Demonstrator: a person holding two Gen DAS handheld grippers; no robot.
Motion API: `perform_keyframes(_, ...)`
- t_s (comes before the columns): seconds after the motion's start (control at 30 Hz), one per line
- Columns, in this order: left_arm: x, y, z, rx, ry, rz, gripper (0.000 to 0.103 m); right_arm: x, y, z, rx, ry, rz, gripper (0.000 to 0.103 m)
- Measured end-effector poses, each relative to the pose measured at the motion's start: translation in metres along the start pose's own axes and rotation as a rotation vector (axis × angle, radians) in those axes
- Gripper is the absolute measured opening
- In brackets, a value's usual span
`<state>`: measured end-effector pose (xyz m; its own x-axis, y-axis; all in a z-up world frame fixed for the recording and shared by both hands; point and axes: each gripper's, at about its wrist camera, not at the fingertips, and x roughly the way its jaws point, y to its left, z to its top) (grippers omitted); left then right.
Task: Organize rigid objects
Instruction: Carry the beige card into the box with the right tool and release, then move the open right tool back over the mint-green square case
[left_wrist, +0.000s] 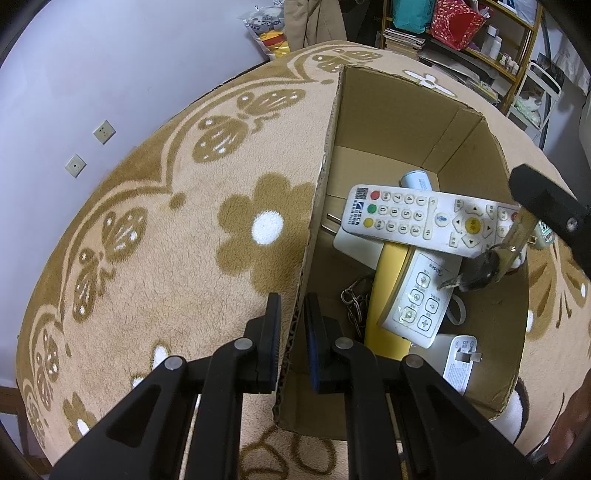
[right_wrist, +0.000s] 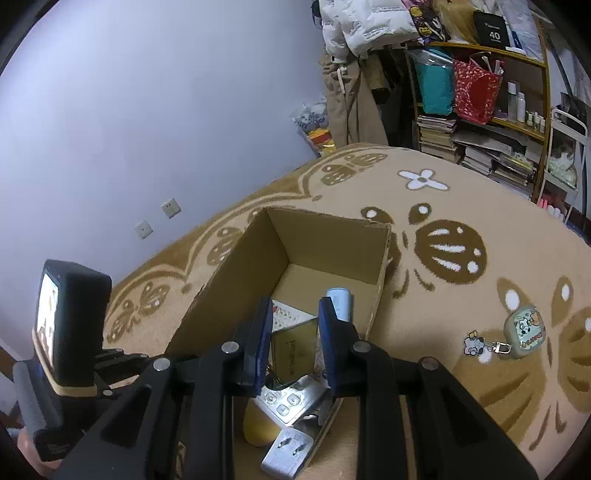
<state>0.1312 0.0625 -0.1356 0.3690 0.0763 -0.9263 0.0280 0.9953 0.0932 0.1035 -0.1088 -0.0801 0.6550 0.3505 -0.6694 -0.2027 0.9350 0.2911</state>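
Observation:
An open cardboard box (left_wrist: 388, 122) stands on a beige flowered cloth. My left gripper (left_wrist: 293, 301) is shut on the box's left wall, one finger outside and one inside. In the box lie a long white remote (left_wrist: 424, 218), a smaller white remote (left_wrist: 421, 299), a yellow object (left_wrist: 388, 306), a metal chain (left_wrist: 354, 299), a white plug adapter (left_wrist: 460, 362) and a white tube (left_wrist: 415, 181). My right gripper (right_wrist: 294, 306) hangs over the box (right_wrist: 325, 240), shut on a gold tag (right_wrist: 295, 350). Dark keys (left_wrist: 480, 271) dangle from that tag above the remotes.
On the cloth (right_wrist: 461, 206) right of the box lies a small green cartoon case (right_wrist: 524, 332) with a charm (right_wrist: 474, 345). Cluttered shelves (right_wrist: 480, 110) and hanging clothes stand behind. A plain wall with two sockets (right_wrist: 170, 207) is at the left.

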Motion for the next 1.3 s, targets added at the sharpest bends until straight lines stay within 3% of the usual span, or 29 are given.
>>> perform_keyframes(0.27, 0.001, 0.003, 0.0, -0.011, 0.007, -0.011, 0.011, -0.001, 0.002, -0.001, -0.039, 0.017, -0.007, 0.029)
perform_keyframes(0.33, 0.001, 0.002, 0.0, -0.01, 0.006, -0.009, 0.011, -0.002, 0.002, 0.0, -0.041, 0.017, -0.023, 0.038)
perform_keyframes(0.4, 0.001, 0.002, -0.001, -0.009, 0.006, -0.009, 0.011, -0.004, 0.0, 0.002, -0.046, 0.012, -0.042, 0.055)
perform_keyframes(0.57, 0.001, 0.001, -0.001, -0.01, 0.011, -0.002, 0.011, -0.012, -0.012, 0.006, -0.024, -0.029, -0.097, 0.074)
perform_keyframes(0.73, 0.001, 0.001, -0.001, -0.007, 0.009, -0.001, 0.011, -0.007, -0.027, 0.004, -0.05, -0.016, -0.188, 0.078)
perform_keyframes(0.9, 0.001, 0.0, -0.001, -0.001, 0.009, 0.002, 0.011, -0.013, -0.049, 0.006, -0.002, -0.049, -0.244, 0.098)
perform_keyframes(1.3, 0.004, -0.002, 0.0, 0.013, 0.009, 0.015, 0.011, -0.022, -0.116, 0.012, 0.085, -0.094, -0.41, 0.101)
